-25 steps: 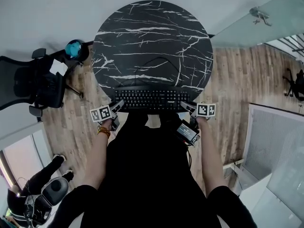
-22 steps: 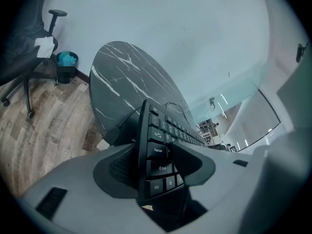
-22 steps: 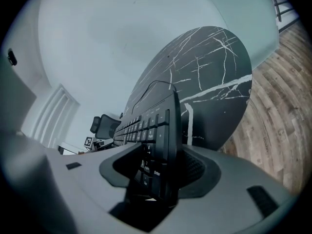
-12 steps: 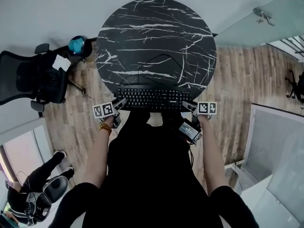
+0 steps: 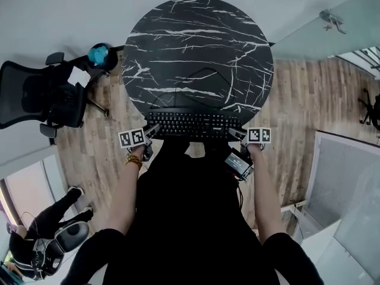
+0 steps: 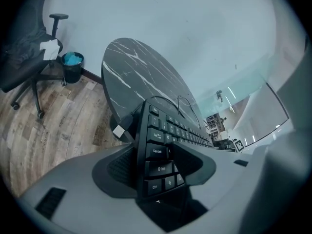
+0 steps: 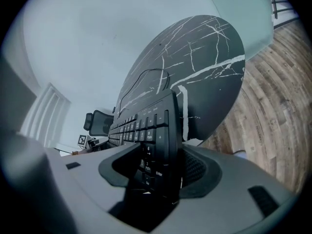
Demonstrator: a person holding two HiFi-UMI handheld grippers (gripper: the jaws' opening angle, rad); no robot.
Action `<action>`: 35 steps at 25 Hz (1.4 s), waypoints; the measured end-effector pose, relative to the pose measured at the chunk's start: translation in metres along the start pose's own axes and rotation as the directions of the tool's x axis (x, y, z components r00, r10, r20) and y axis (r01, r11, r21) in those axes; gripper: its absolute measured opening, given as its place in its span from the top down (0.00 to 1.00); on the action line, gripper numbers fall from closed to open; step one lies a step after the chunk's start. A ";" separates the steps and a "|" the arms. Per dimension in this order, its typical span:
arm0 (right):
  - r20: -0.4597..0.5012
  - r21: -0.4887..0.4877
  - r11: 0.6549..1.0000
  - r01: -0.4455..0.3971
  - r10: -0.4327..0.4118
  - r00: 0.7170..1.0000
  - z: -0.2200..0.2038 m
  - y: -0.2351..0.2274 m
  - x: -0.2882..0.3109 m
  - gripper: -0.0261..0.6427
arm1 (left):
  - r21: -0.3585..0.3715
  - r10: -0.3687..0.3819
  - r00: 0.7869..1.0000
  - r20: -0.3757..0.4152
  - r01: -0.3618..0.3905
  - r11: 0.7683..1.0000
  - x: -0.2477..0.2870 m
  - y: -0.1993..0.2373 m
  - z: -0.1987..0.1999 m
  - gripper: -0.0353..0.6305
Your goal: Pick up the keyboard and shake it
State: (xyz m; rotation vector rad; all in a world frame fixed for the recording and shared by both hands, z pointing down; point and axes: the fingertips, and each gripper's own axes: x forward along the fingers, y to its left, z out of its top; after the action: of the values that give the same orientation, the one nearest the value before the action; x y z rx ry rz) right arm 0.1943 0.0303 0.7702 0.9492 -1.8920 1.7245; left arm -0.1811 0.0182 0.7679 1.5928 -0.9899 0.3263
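Left gripper has the left end of the keyboard between its jaws, one jaw over the keys and the ribbed pad at the underside. The jaws are opening, and I see no firm squeeze. Right gripper is the same story on the right end: numpad side between the jaws, jaws opening, pads just beside the faces rather than biting. The keyboard lies across the near edge of the round black marble table, long side running left to right. It looks to be resting there, though I can't confirm contact underneath. Its cable loops away over the far part of the tabletop. I judge this as the grasp step, both ends bracketed but not clamped; it could equally be a let-go, and I can't tell which from here. If the pickup is ahead, the next move calls for closing both grippers together on the ends, lifting level so neither end slips, then a short shake with slack left in the cable.
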 end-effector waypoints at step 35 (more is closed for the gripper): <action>0.004 0.051 0.995 0.089 -0.090 0.996 -0.008 -0.008 -0.002 0.61 | 0.070 0.091 0.996 -0.023 -0.089 0.994 0.010 0.007 0.004 0.57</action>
State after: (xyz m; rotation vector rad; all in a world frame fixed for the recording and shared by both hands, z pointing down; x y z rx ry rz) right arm 0.2004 0.0381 0.7752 1.0437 -1.7894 1.7263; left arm -0.1817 0.0111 0.7786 1.6051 -1.0419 0.4470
